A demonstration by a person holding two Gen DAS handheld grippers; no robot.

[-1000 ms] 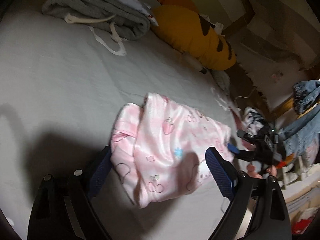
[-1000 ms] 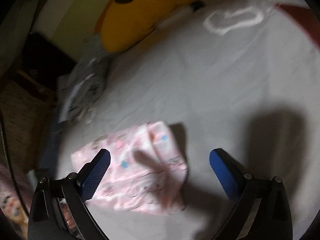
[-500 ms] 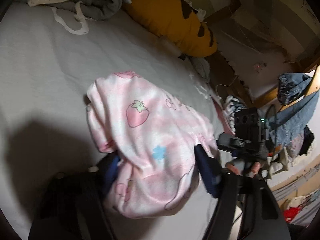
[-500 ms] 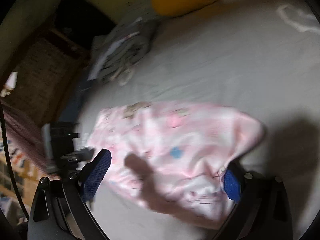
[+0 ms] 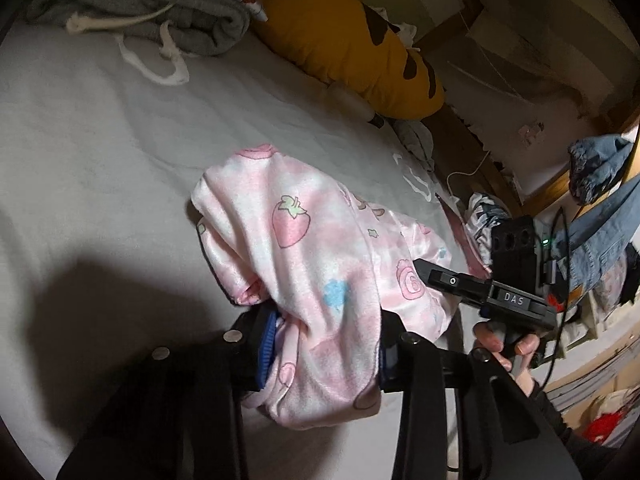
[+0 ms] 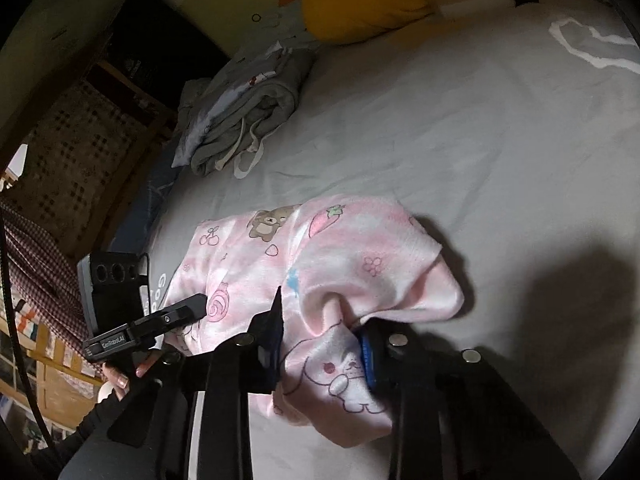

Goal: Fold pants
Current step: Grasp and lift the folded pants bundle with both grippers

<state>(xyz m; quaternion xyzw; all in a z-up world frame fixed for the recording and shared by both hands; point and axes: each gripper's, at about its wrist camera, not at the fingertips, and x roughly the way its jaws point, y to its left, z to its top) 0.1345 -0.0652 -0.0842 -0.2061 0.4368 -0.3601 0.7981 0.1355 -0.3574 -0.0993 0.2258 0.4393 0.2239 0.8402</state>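
Pants: pink printed pants (image 5: 316, 264) with strawberries, bears and bunnies, bunched in a loose folded heap near the middle of the white bedsheet (image 5: 80, 152); one end lifted off the sheet, the rest resting on it.
Left gripper: left gripper (image 5: 324, 340) closed in on a gathered wad of the pink fabric; blue pads (image 5: 267, 340) press the cloth from both sides, fabric bulging over and below the fingers.
Right gripper: right gripper (image 6: 320, 344) likewise pinching a fold of the same pants, bunny print caught between its fingers; blue pad (image 6: 366, 356) visible on one side, the other side dark against the cloth.
Cross view: from the left wrist camera, the right gripper's black body sits just beyond the far edge of the pants, held by the right hand (image 5: 508, 348). From the right wrist camera, the left gripper's body shows at the left of the pants, held by the left hand (image 6: 124, 372).
Surroundings: grey folded garment (image 5: 152, 20) with white drawstrings lies well apart at the head of the bed; yellow plush pillow (image 5: 360, 48) with dark spots beside it; denim clothes (image 5: 600, 216) hang off to the side of the bed.
Light: dim, heavy shadows on the sheet under both tools.
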